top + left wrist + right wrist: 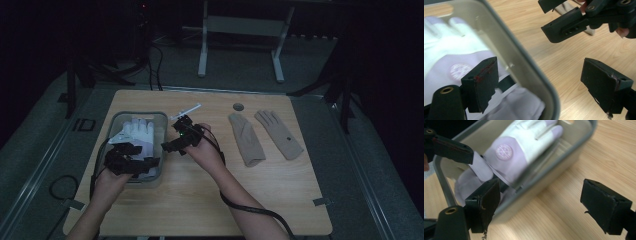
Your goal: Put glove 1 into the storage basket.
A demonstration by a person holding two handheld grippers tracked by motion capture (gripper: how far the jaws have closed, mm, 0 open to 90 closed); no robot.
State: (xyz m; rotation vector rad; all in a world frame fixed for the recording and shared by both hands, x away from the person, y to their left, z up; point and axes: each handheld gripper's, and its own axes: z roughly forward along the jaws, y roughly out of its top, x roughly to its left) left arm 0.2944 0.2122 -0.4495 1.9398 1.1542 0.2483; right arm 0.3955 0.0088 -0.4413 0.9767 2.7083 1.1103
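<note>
**White glove in the tray, both grippers apart above it**

Left gripper (131, 161): jaws spread wide, nothing between the pads. In the left gripper view one jaw hangs over the inside of the tray (534, 75), the other over bare wood outside the rim, so the rim runs between them without touching either.

Right gripper (182, 140): jaws also spread wide, empty. In the right gripper view one jaw sits over the near wall of the tray, the other over the table.

Task item: a white glove (521, 152) with pale lilac panels and a round badge on its back. It lies flat in the clear grey-rimmed tray, fingers pointing away from both grippers. In the high view the glove (137, 131) sits just ahead of the left gripper and beside the right one. No pad rests on it.

Nearby: two beige gloves (265, 135) lie side by side on the table, well apart from the right gripper on its outer side, away from the tray. A small round disc (238, 107) sits beyond them near the far edge. The tray wall is the only thing standing between either gripper and the white glove.

Surface: light wooden table (200, 200), rounded corners. Room: dark, grey floor, a white frame stand (240, 30) behind the table, and cables on the floor.
</note>
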